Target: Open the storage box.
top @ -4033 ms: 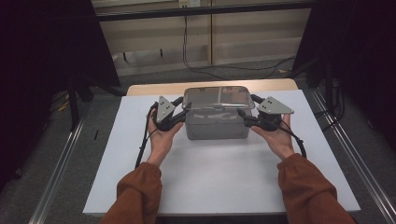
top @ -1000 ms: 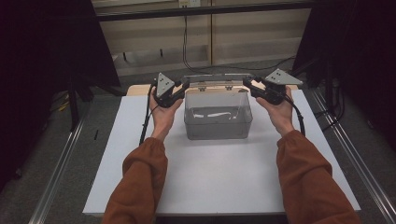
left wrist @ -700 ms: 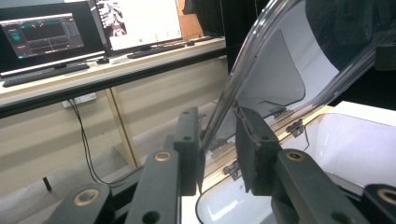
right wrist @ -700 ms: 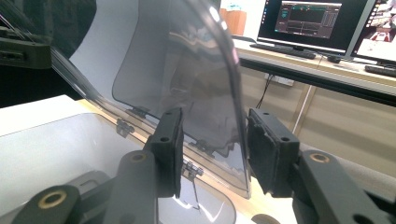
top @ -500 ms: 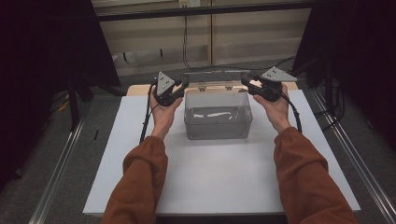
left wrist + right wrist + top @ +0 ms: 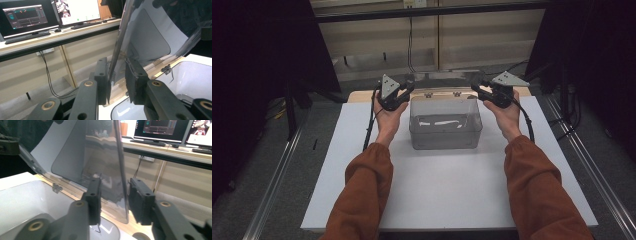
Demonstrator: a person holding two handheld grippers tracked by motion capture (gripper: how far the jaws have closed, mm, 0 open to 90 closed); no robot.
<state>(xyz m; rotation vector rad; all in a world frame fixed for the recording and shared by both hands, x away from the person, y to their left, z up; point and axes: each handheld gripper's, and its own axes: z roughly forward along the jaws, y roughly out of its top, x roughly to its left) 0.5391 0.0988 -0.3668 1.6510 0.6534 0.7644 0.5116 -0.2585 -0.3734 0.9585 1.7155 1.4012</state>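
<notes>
Lifting a thin clear lid by its two corners

Swinging the lid back on its hinges, I have it standing close to upright at the far edge of the clear box, which sits on the white tabletop. My left gripper has its jaws on either side of the lid's left edge; the outer jaw looks pressed to the plastic, the inner one shows a sliver of gap, so I judge the hold loose rather than clamped. My right gripper straddles the right edge with gaps on both sides, jaws apart.

I judge the lid light, thin and a little springy, and its glossy plastic slippery between hard pads. The small hinges look like the weak point. I'd keep hold near the stiffer rim at both corners, level and gentle, never twisting one side ahead of the other.
</notes>
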